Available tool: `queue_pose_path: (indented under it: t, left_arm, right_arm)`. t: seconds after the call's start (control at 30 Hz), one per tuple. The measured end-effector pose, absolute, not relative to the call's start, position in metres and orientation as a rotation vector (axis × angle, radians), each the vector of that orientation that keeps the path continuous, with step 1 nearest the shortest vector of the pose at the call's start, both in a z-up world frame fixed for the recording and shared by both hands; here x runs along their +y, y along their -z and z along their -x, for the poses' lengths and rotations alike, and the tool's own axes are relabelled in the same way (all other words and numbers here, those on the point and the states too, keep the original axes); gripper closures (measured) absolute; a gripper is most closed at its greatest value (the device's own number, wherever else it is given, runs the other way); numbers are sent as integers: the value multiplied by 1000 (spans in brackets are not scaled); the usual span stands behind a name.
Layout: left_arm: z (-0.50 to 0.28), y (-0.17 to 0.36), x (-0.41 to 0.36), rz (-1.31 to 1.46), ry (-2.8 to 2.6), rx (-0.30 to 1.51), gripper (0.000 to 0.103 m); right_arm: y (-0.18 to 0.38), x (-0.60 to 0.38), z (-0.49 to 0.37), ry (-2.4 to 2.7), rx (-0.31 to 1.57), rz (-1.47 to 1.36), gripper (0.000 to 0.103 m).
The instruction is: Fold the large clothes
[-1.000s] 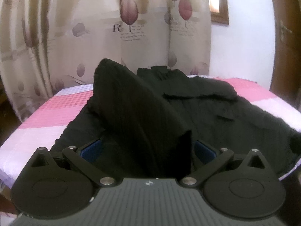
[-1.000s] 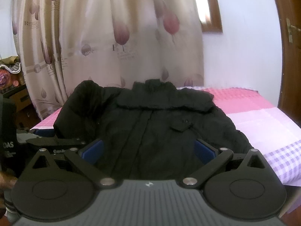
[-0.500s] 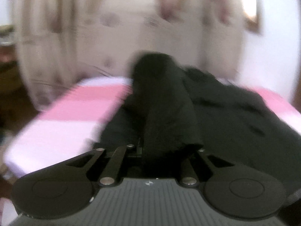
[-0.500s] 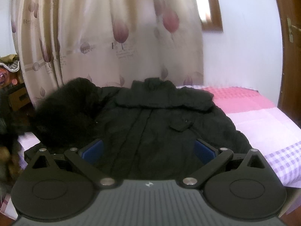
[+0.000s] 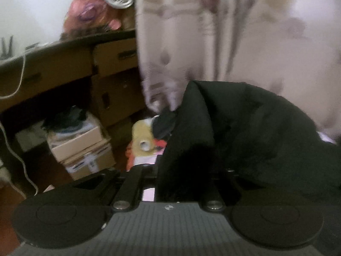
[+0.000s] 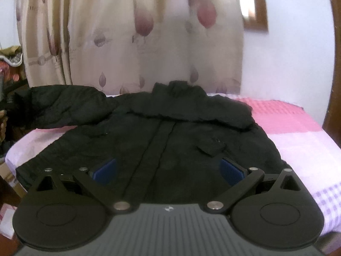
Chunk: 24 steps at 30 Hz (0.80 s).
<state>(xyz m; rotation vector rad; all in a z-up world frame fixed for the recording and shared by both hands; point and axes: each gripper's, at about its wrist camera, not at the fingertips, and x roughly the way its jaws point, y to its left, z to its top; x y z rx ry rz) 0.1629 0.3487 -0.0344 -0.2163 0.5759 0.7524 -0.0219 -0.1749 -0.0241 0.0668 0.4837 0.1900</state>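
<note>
A large black jacket [image 6: 170, 140] lies front up on a pink and lilac checked bed [image 6: 298, 132], collar toward the curtain. Its left sleeve [image 6: 61, 108] is stretched out past the bed's left edge. My left gripper [image 5: 183, 170] is shut on the end of that sleeve [image 5: 213, 132] and holds it raised, off the bed's left side. My right gripper [image 6: 168, 170] is open and empty, with its blue pads [image 6: 106, 168] spread over the jacket's lower front near the placket.
A flowered beige curtain [image 6: 138, 42] hangs behind the bed. Left of the bed are cardboard boxes [image 5: 81, 145], a wooden desk [image 5: 64, 64], a tape roll [image 5: 142, 140] and cables. A wooden door frame [image 6: 334, 64] stands at the right.
My left gripper closed on the sleeve and swung it left, pulling it out straight beyond the bed's edge. My right gripper came a little closer to the jacket's front.
</note>
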Motion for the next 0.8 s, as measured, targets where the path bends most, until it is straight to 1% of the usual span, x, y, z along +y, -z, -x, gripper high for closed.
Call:
queue_pose_path:
  t: [0.03, 0.07, 0.1, 0.13, 0.17, 0.2, 0.23, 0.33, 0.5, 0.67, 0.8]
  left_arm:
    - [-165, 40, 355, 212, -786, 567, 63]
    - [-165, 42, 360, 207, -819, 546, 58]
    - [-163, 43, 364, 200, -860, 517, 39]
    - [-164, 42, 363, 201, -892, 496, 12]
    - [-162, 39, 364, 203, -914, 470, 1]
    - [-158, 35, 362, 201, -928, 420, 3]
    - [-154, 29, 360, 199, -922, 380, 2]
    - [-150, 11, 331, 214, -827, 326, 2]
    - [-164, 2, 254, 254, -523, 338, 2]
    - [-203, 46, 177, 265, -262, 420, 1]
    - [-220, 89, 144, 211, -239, 420, 1]
  right_arm:
    - [24, -174, 18, -196, 483, -56, 0]
    - [24, -172, 14, -205, 474, -56, 0]
    - [23, -171, 9, -211, 496, -35, 0]
    - [23, -170, 3, -224, 504, -27, 0]
    - [23, -169, -5, -247, 507, -20, 0]
    - [23, -167, -14, -267, 515, -3, 0]
    - [22, -165, -25, -283, 515, 14, 0]
    - [24, -154, -68, -321, 500, 77, 0]
    - [43, -111, -156, -355, 452, 219, 0]
    - [79, -71, -241, -310, 473, 332, 0]
    - [109, -47, -284, -275, 483, 464, 0]
